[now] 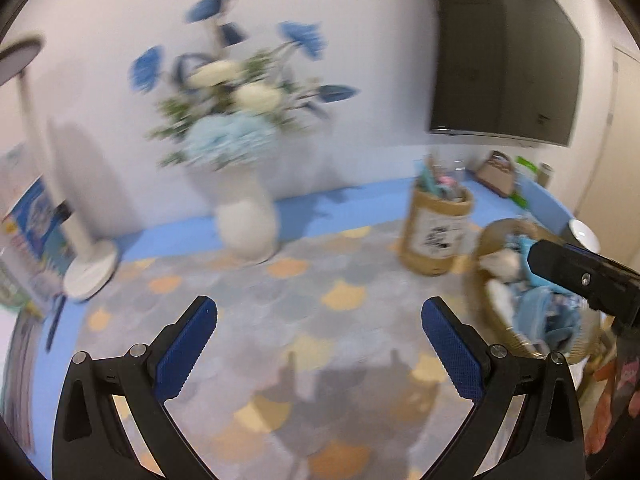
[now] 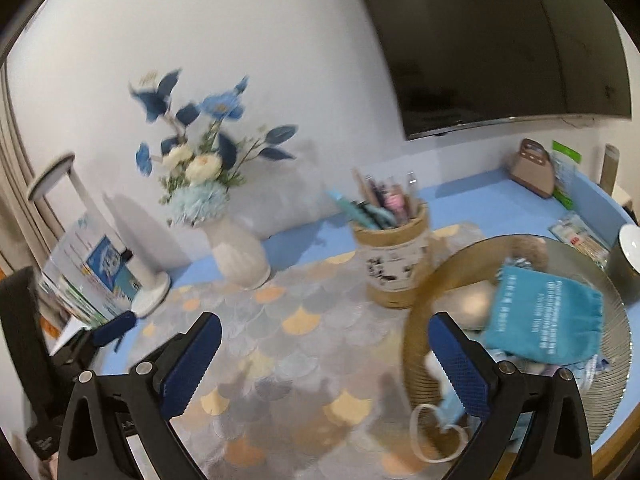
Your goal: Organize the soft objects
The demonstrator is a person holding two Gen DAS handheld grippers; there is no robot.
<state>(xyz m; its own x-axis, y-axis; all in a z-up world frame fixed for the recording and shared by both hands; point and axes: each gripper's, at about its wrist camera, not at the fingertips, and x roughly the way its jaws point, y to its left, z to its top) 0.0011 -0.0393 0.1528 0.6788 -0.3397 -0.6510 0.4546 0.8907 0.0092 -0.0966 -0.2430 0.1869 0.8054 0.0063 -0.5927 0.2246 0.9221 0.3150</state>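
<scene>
A round golden wire basket (image 2: 416, 312) stands on the right of the table, also seen in the left wrist view as the basket (image 1: 486, 312). In it lie a teal drawstring pouch (image 2: 544, 320) and other pale soft items. A light blue face mask (image 2: 450, 410) with white loops hangs over the near rim, just behind my right finger. My right gripper (image 2: 324, 326) is wide open with nothing between its pads, left of the basket. My left gripper (image 1: 320, 320) is open and empty above the patterned mat. The picture is blurred.
A white vase of blue and white flowers (image 1: 246, 224) stands at the back, a white desk lamp (image 1: 90, 268) on the left, a pen holder (image 2: 394, 256) beside the basket. Books (image 2: 96, 280) lean far left. A dark screen (image 1: 504, 52) hangs on the wall. The scale-patterned mat (image 1: 304, 292) covers the middle.
</scene>
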